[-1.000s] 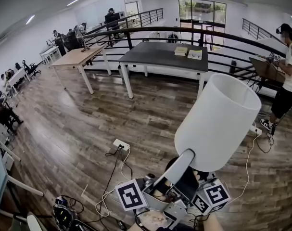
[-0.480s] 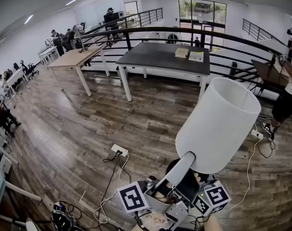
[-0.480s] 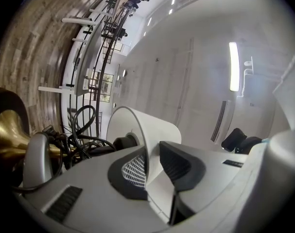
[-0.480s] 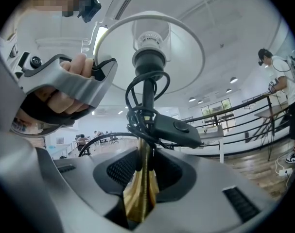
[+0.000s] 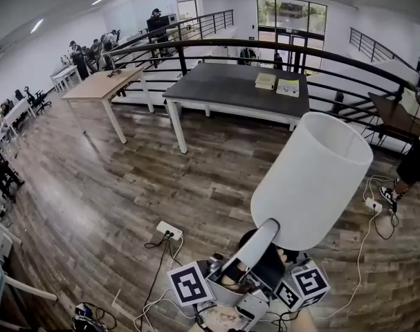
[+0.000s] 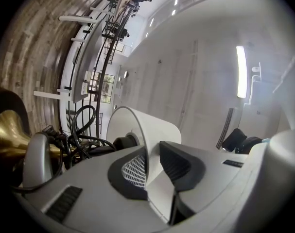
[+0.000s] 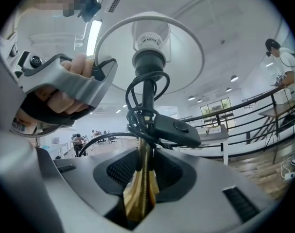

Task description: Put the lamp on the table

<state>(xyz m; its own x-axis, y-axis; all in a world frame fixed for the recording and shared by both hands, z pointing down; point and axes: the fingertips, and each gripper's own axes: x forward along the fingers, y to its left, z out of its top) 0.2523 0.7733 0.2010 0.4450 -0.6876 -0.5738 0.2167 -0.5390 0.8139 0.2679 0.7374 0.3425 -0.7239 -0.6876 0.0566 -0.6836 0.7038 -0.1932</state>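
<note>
I carry the lamp off the floor with both grippers. Its white shade fills the lower right of the head view, tilted away from me. My left gripper is shut on the shade's rim, one pad inside and one outside. My right gripper is shut on the brass stem, just below the black cord with its switch wound round the stem. The shade's inside and the bulb socket rise above it. The dark table stands ahead across the wooden floor.
Two books lie at the dark table's far right. A light wooden table stands to its left, and a black railing curves behind. A power strip with cables lies on the floor ahead. A person stands at the right edge.
The dark table has come nearer and the power strip has slid down the head view, so I have moved forward. The lamp sits the same in both grippers.
</note>
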